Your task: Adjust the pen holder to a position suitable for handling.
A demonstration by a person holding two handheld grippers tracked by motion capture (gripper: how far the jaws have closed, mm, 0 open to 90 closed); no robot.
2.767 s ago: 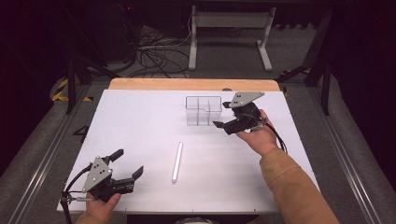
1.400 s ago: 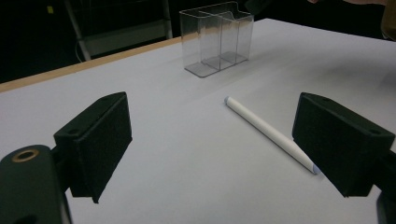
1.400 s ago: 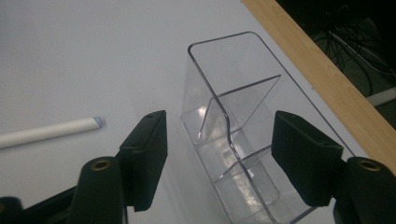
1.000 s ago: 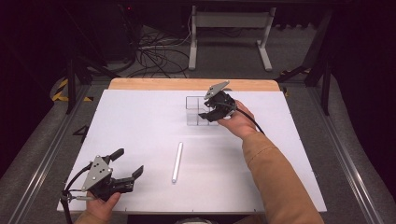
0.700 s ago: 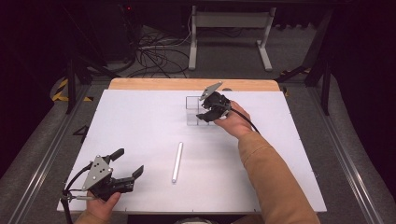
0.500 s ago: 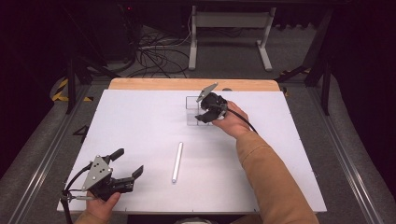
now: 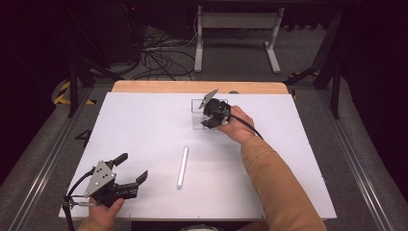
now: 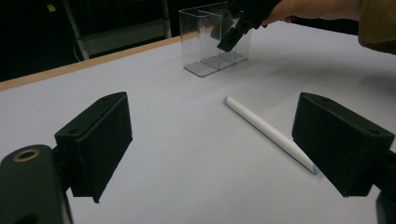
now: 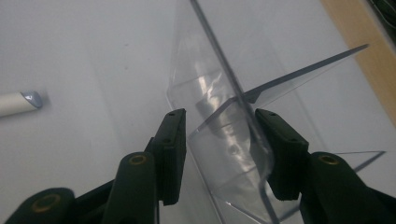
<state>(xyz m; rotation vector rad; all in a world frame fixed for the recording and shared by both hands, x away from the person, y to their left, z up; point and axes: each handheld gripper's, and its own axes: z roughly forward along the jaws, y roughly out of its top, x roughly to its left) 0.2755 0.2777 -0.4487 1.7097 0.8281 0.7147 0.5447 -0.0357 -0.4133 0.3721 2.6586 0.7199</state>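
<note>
At clear box (image 9: 219, 135), right hand-held gripper (image 9: 224, 154) closing astride wall.

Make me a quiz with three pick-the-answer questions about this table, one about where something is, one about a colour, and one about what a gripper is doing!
1. Where does the white stick lie?
A. inside the clear box
B. flat on the table
C. in the left gripper

2. What colour is the box?
A. clear
B. red
C. black

3. How is the left gripper?
A. shut on the stick
B. shut on the box
C. open, holding nothing

Answers: 1 B, it lies bare on the white table. 2 A, you see through its walls. 3 C, its jaws stand wide apart over the table, with the stick lying beyond them.
</note>
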